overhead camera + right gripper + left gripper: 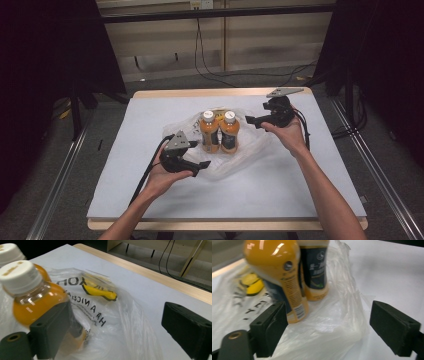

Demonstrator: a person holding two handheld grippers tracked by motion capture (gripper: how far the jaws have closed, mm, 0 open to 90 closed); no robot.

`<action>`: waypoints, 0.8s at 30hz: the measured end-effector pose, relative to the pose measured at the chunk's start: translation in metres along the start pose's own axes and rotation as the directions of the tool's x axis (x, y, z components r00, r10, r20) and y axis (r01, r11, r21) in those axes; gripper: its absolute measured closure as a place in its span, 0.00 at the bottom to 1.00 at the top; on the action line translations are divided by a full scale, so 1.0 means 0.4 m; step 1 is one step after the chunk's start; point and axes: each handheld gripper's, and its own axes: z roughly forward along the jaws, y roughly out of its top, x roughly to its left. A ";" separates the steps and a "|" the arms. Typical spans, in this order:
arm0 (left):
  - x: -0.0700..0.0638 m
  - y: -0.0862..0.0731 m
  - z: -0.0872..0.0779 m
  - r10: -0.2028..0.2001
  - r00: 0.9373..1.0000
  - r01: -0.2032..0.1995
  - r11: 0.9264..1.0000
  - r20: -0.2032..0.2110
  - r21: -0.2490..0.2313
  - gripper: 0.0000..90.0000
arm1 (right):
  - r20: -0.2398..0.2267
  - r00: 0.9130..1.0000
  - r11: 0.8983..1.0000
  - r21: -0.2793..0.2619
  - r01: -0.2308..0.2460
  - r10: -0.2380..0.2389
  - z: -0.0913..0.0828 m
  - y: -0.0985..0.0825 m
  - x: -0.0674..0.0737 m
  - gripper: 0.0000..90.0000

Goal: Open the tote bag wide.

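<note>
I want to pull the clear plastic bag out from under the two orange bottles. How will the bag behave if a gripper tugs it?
The plastic bag looks thin and crumpled, so it would likely stretch and bunch rather than slide stiffly. The two orange bottles stand upright on it, tall and narrow, so a tug would probably tip them. Its glossy film may slip between the pads.

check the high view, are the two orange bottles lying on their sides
No, both orange bottles stand upright side by side on the clear plastic bag, white caps up.
</note>
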 end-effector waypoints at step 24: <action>0.022 -0.119 -0.176 -0.098 0.979 0.097 0.995 -0.178 -0.015 0.03 | 0.035 0.998 0.992 -0.117 -0.042 0.047 -0.244 -0.168 0.051 0.10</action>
